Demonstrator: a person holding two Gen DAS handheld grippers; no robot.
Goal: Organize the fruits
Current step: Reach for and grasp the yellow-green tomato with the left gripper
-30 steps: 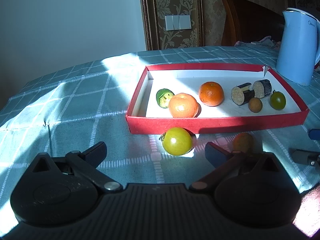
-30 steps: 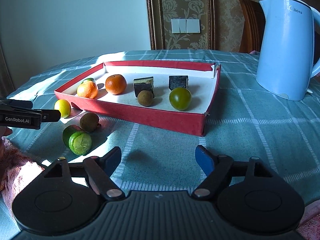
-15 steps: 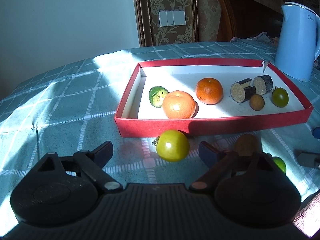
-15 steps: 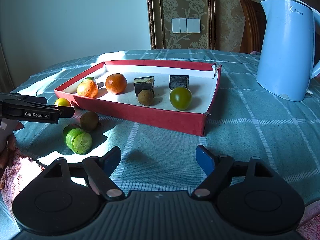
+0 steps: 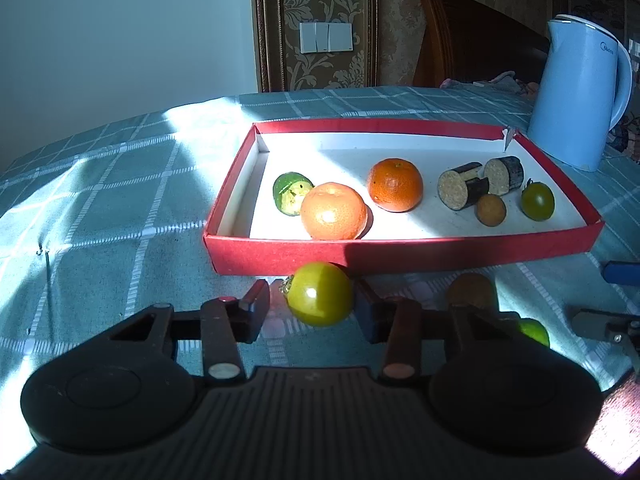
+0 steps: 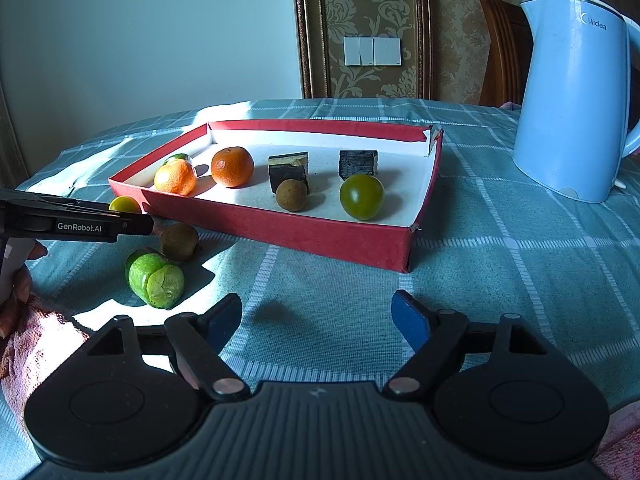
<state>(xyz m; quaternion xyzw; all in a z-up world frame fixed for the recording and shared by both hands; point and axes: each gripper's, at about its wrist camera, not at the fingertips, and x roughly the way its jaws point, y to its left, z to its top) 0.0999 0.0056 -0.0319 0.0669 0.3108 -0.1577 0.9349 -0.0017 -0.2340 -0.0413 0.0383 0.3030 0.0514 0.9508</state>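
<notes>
A yellow-green tomato [image 5: 320, 300] lies on the checked cloth just in front of the red tray [image 5: 400, 256]. My left gripper [image 5: 314, 304] has the tomato between its closing jaws. The right pad looks to touch it, and a thin gap shows at the left pad. The tray holds two oranges [image 5: 334, 212], a cut green piece, eggplant chunks [image 5: 460, 190], a brown fruit and a dark green tomato [image 5: 538, 200]. My right gripper [image 6: 320, 320] is open over bare cloth, with nothing between its fingers. From the right wrist the left gripper [image 6: 132, 224] hides most of the tomato [image 6: 124, 204].
Outside the tray lie a brown round fruit [image 6: 179, 242] and a cut green piece [image 6: 156, 280]. A blue kettle [image 6: 572, 112] stands at the right, behind the tray. A pink towel [image 6: 36, 340] and a person's hand are at the left edge. A wooden chair stands behind the table.
My left gripper moved forward to the yellow-green tomato and its jaws narrowed from wide open to close around it. The right gripper stayed still and open.
</notes>
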